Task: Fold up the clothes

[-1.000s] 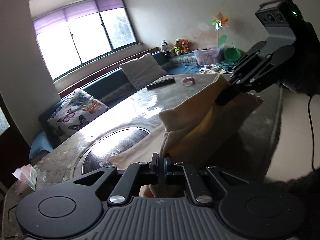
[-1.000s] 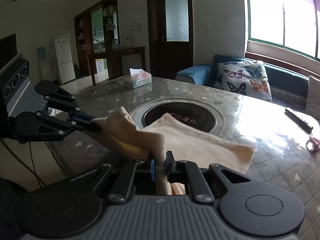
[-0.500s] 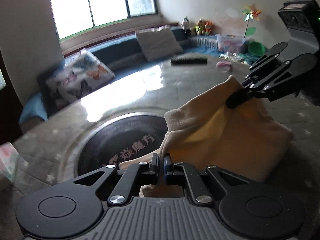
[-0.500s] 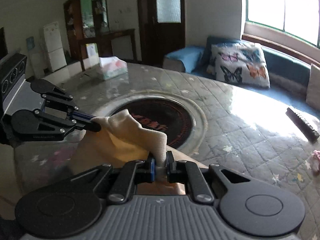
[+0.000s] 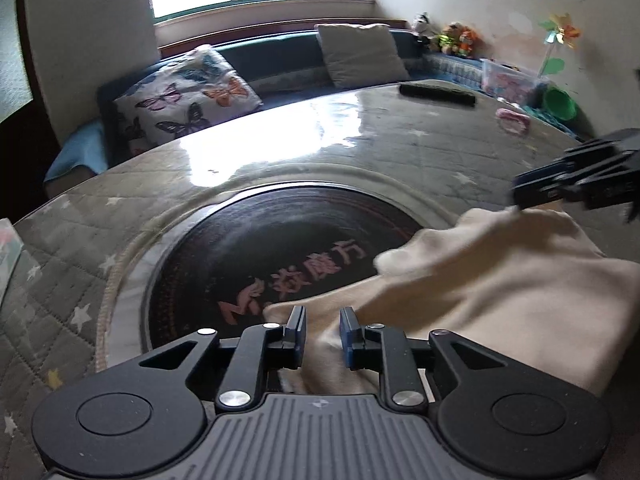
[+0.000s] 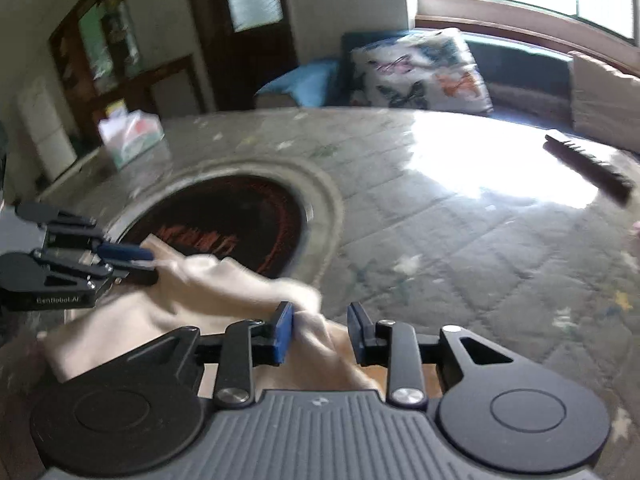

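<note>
A cream-yellow garment (image 5: pixel 492 292) lies folded over on the table at the near edge of the dark round inset (image 5: pixel 280 240). My left gripper (image 5: pixel 322 334) is open, its jaws apart over the cloth's left corner. My right gripper (image 6: pixel 320 330) is open too, with cloth (image 6: pixel 224 292) lying loose between its jaws. The right gripper also shows in the left wrist view (image 5: pixel 536 194), just above the cloth's far right corner. The left gripper shows in the right wrist view (image 6: pixel 132 258) at the cloth's left corner.
The table (image 5: pixel 400 136) has a quilted grey cover under glass. A black remote (image 5: pixel 438 94) and a small pink item (image 5: pixel 514 118) lie at its far side. A tissue box (image 6: pixel 130 136) stands at the left. Cushions (image 5: pixel 184 100) line a bench under the window.
Both grippers lowered the lifted cloth edge down onto the table and opened, letting go of the garment. The cloth now lies folded over itself.
</note>
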The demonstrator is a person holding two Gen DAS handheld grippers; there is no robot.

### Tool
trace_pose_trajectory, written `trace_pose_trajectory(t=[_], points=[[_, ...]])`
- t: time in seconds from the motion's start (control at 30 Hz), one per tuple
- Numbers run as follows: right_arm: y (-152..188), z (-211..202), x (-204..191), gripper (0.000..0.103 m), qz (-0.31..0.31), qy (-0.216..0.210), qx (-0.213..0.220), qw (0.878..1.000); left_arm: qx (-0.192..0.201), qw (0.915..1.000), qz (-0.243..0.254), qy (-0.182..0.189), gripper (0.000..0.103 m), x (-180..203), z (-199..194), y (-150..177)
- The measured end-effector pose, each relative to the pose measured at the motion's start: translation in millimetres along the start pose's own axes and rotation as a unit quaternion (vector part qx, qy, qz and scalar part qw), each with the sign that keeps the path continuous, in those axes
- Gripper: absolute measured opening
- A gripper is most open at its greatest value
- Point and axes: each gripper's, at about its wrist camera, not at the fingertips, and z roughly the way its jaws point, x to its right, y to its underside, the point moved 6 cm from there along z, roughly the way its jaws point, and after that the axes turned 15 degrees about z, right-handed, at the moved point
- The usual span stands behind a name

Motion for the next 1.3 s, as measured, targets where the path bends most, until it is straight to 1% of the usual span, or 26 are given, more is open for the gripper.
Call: trace_pose_trajectory(t=[0.1, 0.17, 0.23, 0.37, 0.43, 0.47, 0.5, 0.57, 0.6, 0.63, 0.7, 0.8, 0.87, 0.9, 0.93, 1.0, 1.07, 1.13, 1.2, 1.3], points=[[0.7, -16.8, 5.6, 0.028, 0.007, 0.015, 0.021, 1.000, -0.003, 0.9998, -0.013, -0.017, 0.021, -6.3, 2.0, -1.7], [7.4, -26.5, 8.8, 0.027, 0.020, 0.015, 0.021, 0.999, -0.006, 0.9993, -0.019, -0.032, 0.021, -9.2, 0.7, -1.7], [15.2, -33.9, 13.3, 0.027, 0.027, 0.018, 0.020, 0.999, -0.003, 0.9990, -0.024, -0.037, 0.021, -10.7, -3.1, -3.3], [30.2, -40.0, 27.0, 0.027, 0.040, 0.038, 0.021, 0.998, 0.017, 0.9991, -0.015, -0.036, 0.021, -2.3, -16.5, -13.2], [35.0, -37.2, 31.0, 0.025, 0.054, 0.036, 0.014, 0.998, 0.028, 0.9991, -0.013, -0.029, 0.028, 7.0, -23.1, -20.0], [36.7, -35.2, 31.4, 0.025, 0.056, 0.036, 0.012, 0.998, 0.032, 0.9991, -0.012, -0.025, 0.037, 11.8, -25.1, -22.6], [38.8, -33.1, 31.9, 0.024, 0.056, 0.040, 0.012, 0.998, 0.035, 0.9992, -0.010, -0.020, 0.041, 16.8, -26.7, -25.3], [40.0, -30.9, 33.3, 0.024, 0.059, 0.047, 0.017, 0.997, 0.039, 0.9992, -0.006, -0.008, 0.043, 28.6, -28.5, -29.4], [40.7, -31.3, 33.5, 0.024, 0.062, 0.046, 0.020, 0.997, 0.039, 0.9992, -0.006, -0.002, 0.046, 33.1, -28.7, -30.7], [41.2, -31.0, 34.0, 0.024, 0.064, 0.045, 0.021, 0.997, 0.040, 0.9992, -0.007, 0.006, 0.047, 39.2, -28.7, -31.9], [42.2, -31.3, 34.2, 0.024, 0.063, 0.048, 0.023, 0.997, 0.043, 0.9990, -0.003, 0.015, 0.047, 49.4, -27.8, -33.7], [43.7, -32.0, 29.8, 0.024, 0.041, 0.059, 0.028, 0.997, 0.043, 0.9987, -0.002, 0.029, 0.046, 60.0, -22.4, -35.9], [45.2, -29.4, 28.5, 0.018, 0.032, 0.064, 0.027, 0.997, 0.039, 0.9987, -0.004, 0.033, 0.042, 63.8, -16.2, -36.0], [45.1, -28.9, 27.7, 0.013, 0.027, 0.068, 0.031, 0.997, 0.037, 0.9988, -0.005, 0.032, 0.040, 63.7, -13.1, -35.2], [44.4, -28.4, 27.6, 0.010, 0.023, 0.075, 0.035, 0.996, 0.032, 0.9990, -0.009, 0.030, 0.038, 62.7, -9.4, -34.2], [42.6, -26.6, 30.2, 0.010, 0.025, 0.086, 0.036, 0.995, 0.021, 0.9992, -0.019, 0.028, 0.033, 57.9, -3.5, -30.9], [40.0, -27.9, 30.3, 0.010, 0.034, 0.088, 0.036, 0.995, 0.018, 0.9988, -0.033, 0.031, 0.033, 52.6, -1.4, -30.1], [35.9, -34.0, 26.0, 0.010, 0.028, 0.089, 0.047, 0.994, 0.021, 0.9986, -0.035, 0.033, 0.033, 50.8, -2.2, -32.5], [30.7, -40.0, 19.4, 0.010, 0.026, 0.078, 0.056, 0.995, 0.025, 0.9986, -0.033, 0.032, 0.032, 50.7, -1.8, -36.7], [23.5, -38.1, 3.7, 0.010, 0.029, 0.035, 0.047, 0.998, 0.028, 0.9984, -0.036, 0.034, 0.033, 51.3, 2.9, -42.6]])
